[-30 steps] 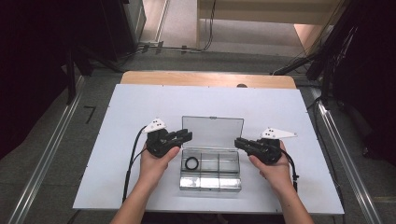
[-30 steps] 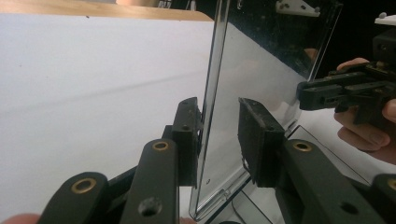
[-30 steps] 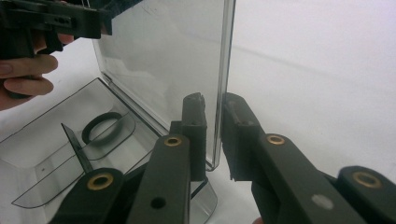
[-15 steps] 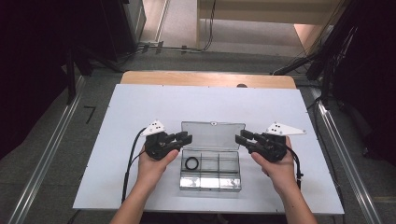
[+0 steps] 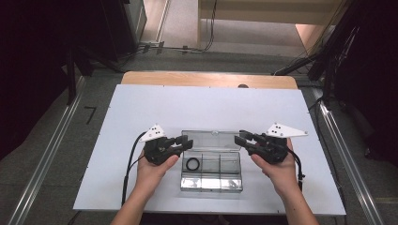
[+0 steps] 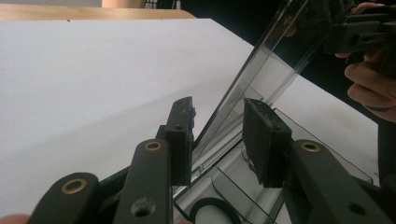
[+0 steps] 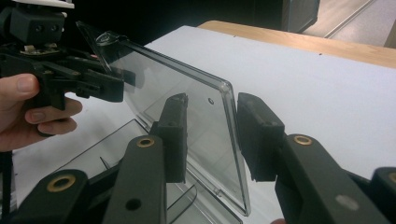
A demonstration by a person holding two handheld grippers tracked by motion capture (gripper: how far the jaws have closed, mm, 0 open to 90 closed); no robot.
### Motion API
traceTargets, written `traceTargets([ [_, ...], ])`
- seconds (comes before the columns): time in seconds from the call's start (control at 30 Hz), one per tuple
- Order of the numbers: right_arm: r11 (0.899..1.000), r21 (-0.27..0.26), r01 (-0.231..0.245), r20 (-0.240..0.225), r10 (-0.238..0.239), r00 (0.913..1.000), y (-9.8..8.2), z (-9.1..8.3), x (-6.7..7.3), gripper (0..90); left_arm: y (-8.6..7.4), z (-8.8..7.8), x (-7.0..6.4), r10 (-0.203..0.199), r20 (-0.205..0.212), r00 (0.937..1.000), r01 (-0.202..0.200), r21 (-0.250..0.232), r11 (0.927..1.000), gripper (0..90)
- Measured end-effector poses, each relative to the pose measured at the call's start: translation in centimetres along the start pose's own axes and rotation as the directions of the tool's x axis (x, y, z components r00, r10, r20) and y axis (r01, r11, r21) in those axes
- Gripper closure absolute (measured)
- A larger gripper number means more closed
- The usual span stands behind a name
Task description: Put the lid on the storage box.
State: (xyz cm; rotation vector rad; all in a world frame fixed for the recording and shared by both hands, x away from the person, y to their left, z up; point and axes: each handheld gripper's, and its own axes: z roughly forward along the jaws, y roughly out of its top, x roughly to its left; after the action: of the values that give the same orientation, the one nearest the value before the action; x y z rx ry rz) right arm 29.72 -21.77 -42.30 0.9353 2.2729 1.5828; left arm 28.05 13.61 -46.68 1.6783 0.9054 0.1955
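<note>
A clear plastic compartment box [image 5: 211,180] lies at the near middle of the white board, with a black ring [image 5: 192,164] in its left compartment. Its clear lid [image 5: 211,139] stands tilted up at the far side. My left gripper [image 5: 187,142] is open, its jaws either side of the lid's left edge [image 6: 275,51], and the ring [image 6: 210,207] lies just below. My right gripper [image 5: 240,139] is also open and straddles the lid's right edge [image 7: 226,116]. In both gripper views a gap remains between the pads and the plastic.
The white board [image 5: 141,117] lies on a wooden table [image 5: 206,78] whose far edge shows beyond it. Metal rails [image 5: 47,159] run along the floor on both sides. Cables [image 5: 129,164] trail from the grippers toward the near edge.
Both grippers have closed in on the lid's side edges, the right one moving farther away from me. The lid looks shorter from above, tilted up steeper.
</note>
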Motion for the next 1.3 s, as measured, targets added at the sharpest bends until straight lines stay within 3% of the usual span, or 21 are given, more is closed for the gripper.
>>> traceTargets([
  [0.47, 1.000, 0.006, 0.003, -0.014, -0.003, 0.9999, -0.4, -0.3, 0.4, 61.8, -0.3, -0.6, -0.1, -0.005, -0.002, 1.0000, 0.005, 0.009, 1.0000, 61.4],
  [0.57, 1.000, 0.007, 0.005, -0.014, -0.005, 0.9999, -0.5, -0.3, 0.5, 61.7, -0.5, -1.4, 0.1, -0.027, -0.003, 0.9996, 0.027, 0.017, 0.9995, 61.6],
  [0.8, 1.000, 0.014, 0.018, -0.009, -0.018, 0.9998, -0.7, -0.5, 0.8, 61.5, -1.0, -3.1, 0.7, -0.039, -0.009, 0.9992, 0.040, 0.019, 0.9990, 71.9],
  [0.93, 1.000, 0.017, 0.016, -0.008, -0.016, 0.9998, -0.8, -0.6, 0.9, 61.3, -1.3, -3.2, 0.2, -0.003, -0.012, 0.9999, 0.004, 0.052, 0.9987, 80.2],
  [1.07, 1.000, 0.022, 0.021, -0.003, -0.021, 0.9998, -1.0, -0.6, 1.0, 61.2, -1.5, -3.1, -0.3, -0.002, 0.012, 0.9999, 0.001, 0.064, 0.9979, 89.7],
  [1.17, 0.999, 0.026, 0.027, 0.002, -0.027, 0.9996, -1.1, -0.6, 1.1, 61.1, -1.6, -3.1, -0.4, -0.009, 0.053, 0.9986, 0.005, 0.078, 0.9969, 90.0],
  [1.3, 0.999, 0.030, 0.027, 0.002, -0.027, 0.9996, -1.2, -0.7, 1.2, 60.9, -1.6, -2.8, -0.6, -0.011, 0.073, 0.9973, 0.005, 0.081, 0.9967, 90.0],
])
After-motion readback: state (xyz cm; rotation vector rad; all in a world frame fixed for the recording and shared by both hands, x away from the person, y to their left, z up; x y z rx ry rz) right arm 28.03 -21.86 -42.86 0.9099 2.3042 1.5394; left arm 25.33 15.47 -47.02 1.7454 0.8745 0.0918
